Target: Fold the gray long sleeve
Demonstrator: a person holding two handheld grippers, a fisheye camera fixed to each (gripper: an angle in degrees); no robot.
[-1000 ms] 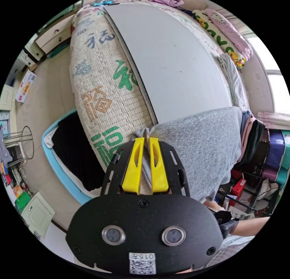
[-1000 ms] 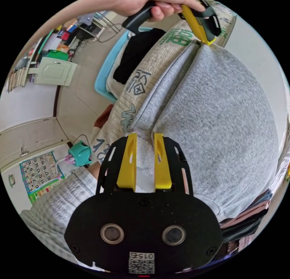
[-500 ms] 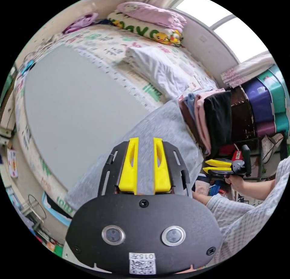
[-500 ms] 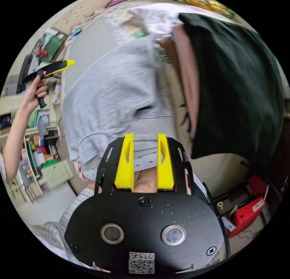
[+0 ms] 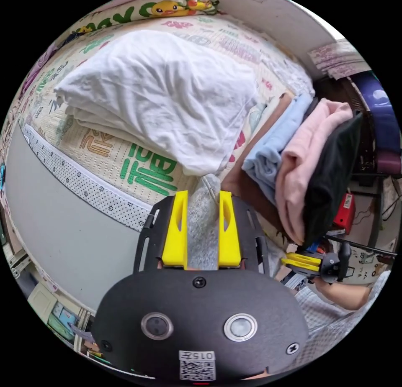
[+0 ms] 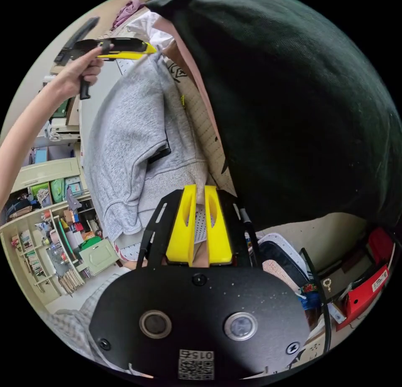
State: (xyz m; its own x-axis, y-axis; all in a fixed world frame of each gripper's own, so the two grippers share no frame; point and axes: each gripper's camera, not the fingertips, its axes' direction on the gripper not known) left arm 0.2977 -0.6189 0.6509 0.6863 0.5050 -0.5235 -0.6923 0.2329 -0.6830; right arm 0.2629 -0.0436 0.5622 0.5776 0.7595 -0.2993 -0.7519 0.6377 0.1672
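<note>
- Gray knit, one garment: the gray long sleeve (image 6: pixel 138 144) hangs folded between the two grippers beside the edge of the bed, one end up at the far gripper and the other down at the near one, as the right gripper view has it
- Its long axis runs from gripper to gripper; in the right gripper view a folded-over flap lies across the middle and a hem droops at the lower left
- The left gripper (image 5: pixel 203 198) has a bunched strip of the gray cloth between its yellow jaws, which press on it from both sides; the same gripper shows at the top left of the right gripper view (image 6: pixel 144 49), pinching the upper corner, a hand (image 6: pixel 81 71) round its handle
- The right gripper (image 6: pixel 200 192) has its jaws close together at the lower edge of the garment; the cloth reaches their tips, but I cannot tell whether they clamp it. In the left gripper view it sits low at the right (image 5: pixel 293 262), jaws nearly together
- The coming move, I judge, turns on the stack of folded clothes (image 5: pixel 310 169) lying just beside the garment, nearer the right gripper
- That stack counts four layers I can tell apart: brown, pale blue, pink, black
- One white folded bedding (image 5: pixel 163 98) rests on the patterned mat (image 5: pixel 146 169), next to one gray board (image 5: pixel 63 232)
</note>
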